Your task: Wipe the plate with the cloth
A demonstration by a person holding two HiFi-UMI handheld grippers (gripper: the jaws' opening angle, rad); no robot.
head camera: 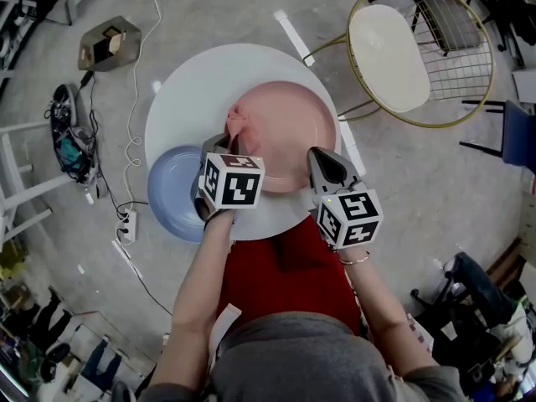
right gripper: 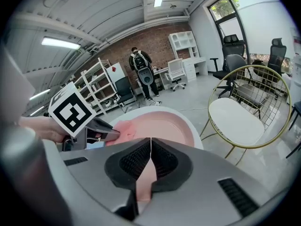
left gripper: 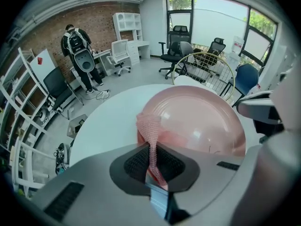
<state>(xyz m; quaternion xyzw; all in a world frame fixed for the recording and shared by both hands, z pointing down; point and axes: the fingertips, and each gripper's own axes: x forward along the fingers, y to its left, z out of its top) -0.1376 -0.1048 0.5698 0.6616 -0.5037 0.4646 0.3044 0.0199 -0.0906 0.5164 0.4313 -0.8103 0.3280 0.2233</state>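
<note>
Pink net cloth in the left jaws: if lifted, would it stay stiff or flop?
Probably floppy: the pink net cloth bunches into a twisted strip where the left gripper pinches it. Likely light, given its open weave. It should slide easily on the round pink plate, which looks smooth and glossy.

Grey concrete floor (head camera: 419, 182) surrounds the round white table (head camera: 188, 99). At 1 o'clock stands a gold wire chair (head camera: 394, 48) with a white seat. At 11 o'clock lies a brown box (head camera: 109, 43), and at 9 o'clock a white power strip (head camera: 126, 225) with trailing cables. Farther off, a brick wall (left gripper: 44, 29) backs white shelving (left gripper: 128, 21) and desks. Black office chairs (left gripper: 173, 55) stand by tall windows (left gripper: 207, 22), and strip lights (right gripper: 60, 42) glow overhead.
</note>
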